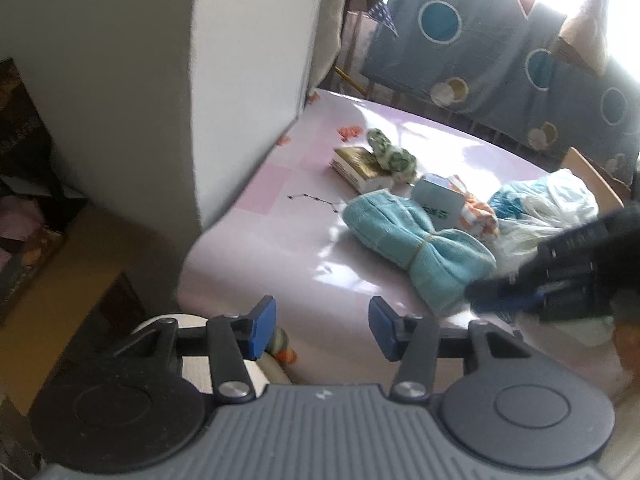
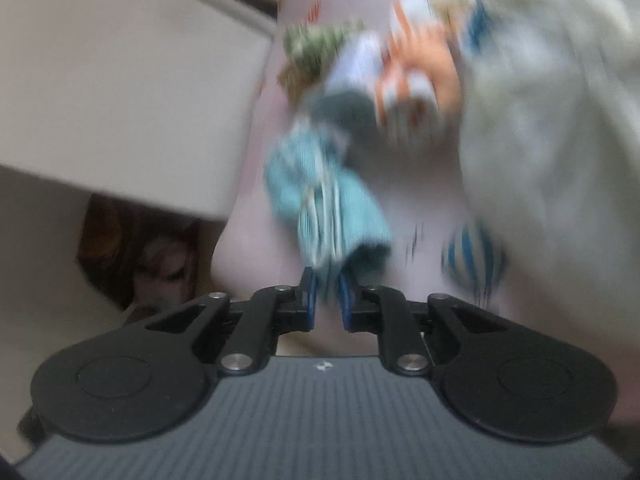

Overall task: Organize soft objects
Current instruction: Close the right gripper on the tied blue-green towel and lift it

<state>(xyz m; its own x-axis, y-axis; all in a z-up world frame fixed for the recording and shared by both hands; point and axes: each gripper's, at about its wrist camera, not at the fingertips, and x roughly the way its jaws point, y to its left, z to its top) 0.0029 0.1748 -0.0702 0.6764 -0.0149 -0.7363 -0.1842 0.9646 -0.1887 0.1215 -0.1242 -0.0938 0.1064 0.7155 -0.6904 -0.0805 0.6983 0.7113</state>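
Note:
A light blue cloth bundle [image 1: 416, 246] tied with a rubber band lies on the pink table [image 1: 280, 248]. My right gripper [image 2: 327, 296] is shut on the near end of this blue cloth [image 2: 324, 208]; it also shows in the left wrist view [image 1: 492, 294] at the cloth's right end. My left gripper [image 1: 322, 330] is open and empty, over the table's near edge. A green-and-white sock roll [image 1: 390, 156] rests on a book [image 1: 356, 168]. An orange-and-white striped cloth [image 1: 480, 212] lies behind a small blue box [image 1: 438, 200].
A white box-like block [image 1: 180, 80] stands at the table's left. White plastic bags [image 1: 560, 208] lie at the right. A blue-and-white striped ball [image 2: 472, 258] sits by the bags. A spotted blue cloth [image 1: 500, 40] hangs behind. A white basket [image 1: 192, 360] is below the table edge.

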